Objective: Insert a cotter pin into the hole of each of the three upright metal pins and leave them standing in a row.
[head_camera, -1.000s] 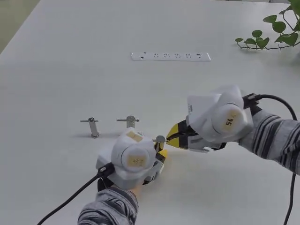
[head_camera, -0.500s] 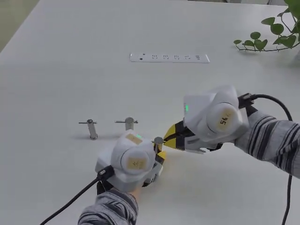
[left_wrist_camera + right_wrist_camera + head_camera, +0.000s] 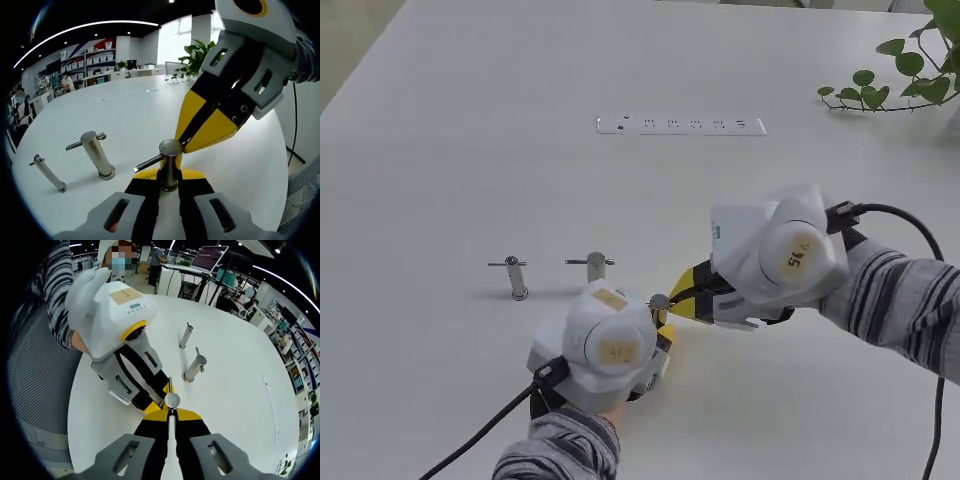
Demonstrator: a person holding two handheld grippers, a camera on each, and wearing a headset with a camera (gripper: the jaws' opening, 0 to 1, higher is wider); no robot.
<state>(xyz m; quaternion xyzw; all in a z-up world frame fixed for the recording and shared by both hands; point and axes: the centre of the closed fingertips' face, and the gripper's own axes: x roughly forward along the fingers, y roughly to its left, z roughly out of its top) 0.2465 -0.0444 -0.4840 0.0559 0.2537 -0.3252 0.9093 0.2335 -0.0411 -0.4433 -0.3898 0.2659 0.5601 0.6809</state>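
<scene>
Two upright metal pins point(image 3: 517, 277) point(image 3: 595, 266) stand on the white table, each with a cotter pin through its head. They also appear in the left gripper view point(image 3: 47, 172) point(image 3: 97, 156) and the right gripper view point(image 3: 186, 335) point(image 3: 195, 368). The third metal pin point(image 3: 659, 302) point(image 3: 170, 167) stands upright with my left gripper point(image 3: 660, 325) point(image 3: 169, 182) shut on its lower shaft. A cotter pin point(image 3: 148, 163) passes through its hole and juts out to the left. My right gripper point(image 3: 676, 297) point(image 3: 171, 416), with yellow jaws, is shut on the cotter pin's other end, right beside the pin's head point(image 3: 172, 400).
A white power strip point(image 3: 681, 125) lies farther back on the table point(image 3: 440, 150). A leafy plant point(image 3: 905, 75) reaches in at the far right corner. Cables trail from both grippers toward the near edge. Shelves and people are in the room behind.
Very little: the right gripper has crept slightly closer to the third pin, while the left gripper holds it still. The head camera has shifted a little.
</scene>
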